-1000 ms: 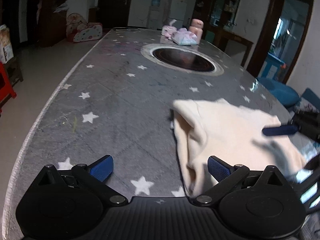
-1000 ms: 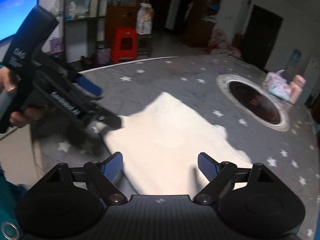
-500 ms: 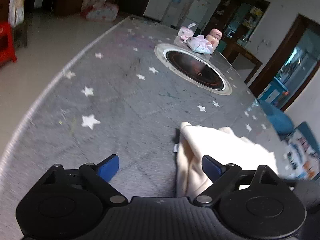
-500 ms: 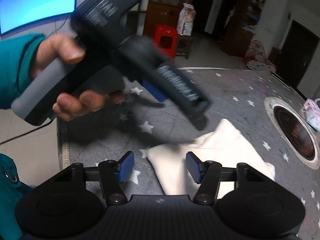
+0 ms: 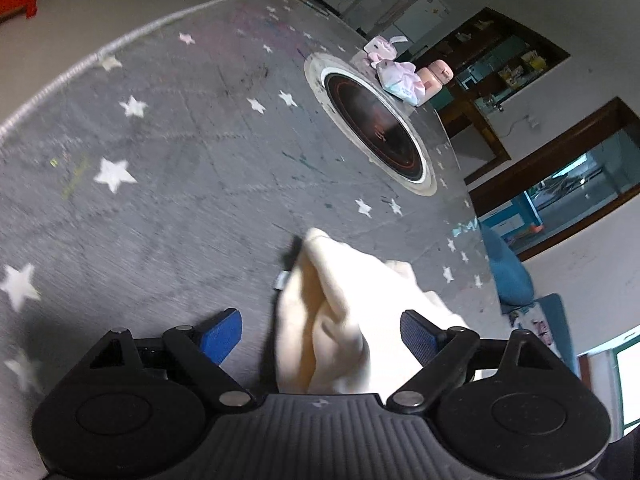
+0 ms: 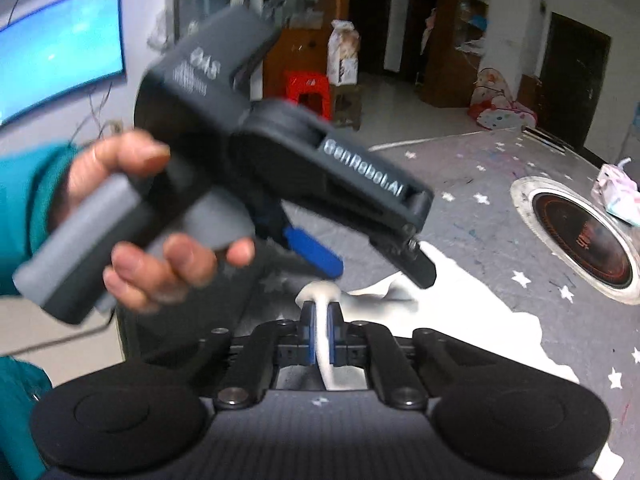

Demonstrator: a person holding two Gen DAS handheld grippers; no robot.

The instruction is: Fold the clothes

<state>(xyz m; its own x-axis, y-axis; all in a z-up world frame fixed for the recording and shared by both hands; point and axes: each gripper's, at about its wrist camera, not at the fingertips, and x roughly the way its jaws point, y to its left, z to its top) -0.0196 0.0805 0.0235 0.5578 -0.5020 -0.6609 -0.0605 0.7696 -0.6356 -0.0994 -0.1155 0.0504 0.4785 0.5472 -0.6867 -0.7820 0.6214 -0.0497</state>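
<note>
Cream garment [image 5: 352, 304] lay bunched on the grey star-print bench [image 5: 168, 184], near the edge. Right hand-held gripper [image 6: 320, 328] was pinching a fold of it tight between the blue pads [image 6: 307, 332]. Left hand-held gripper [image 5: 320, 332] hung spread wide over the cloth, gripped by a hand [image 6: 132, 216] in a teal sleeve [image 6: 28, 200].

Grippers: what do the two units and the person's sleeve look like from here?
Both are black plastic with ribbed bases, round pivot caps and blue finger pads. The left gripper has a grey handle, white "GenRobot.AI" lettering and "045" on its body. The sleeve is teal. A thin cable trails below the handle.
</note>
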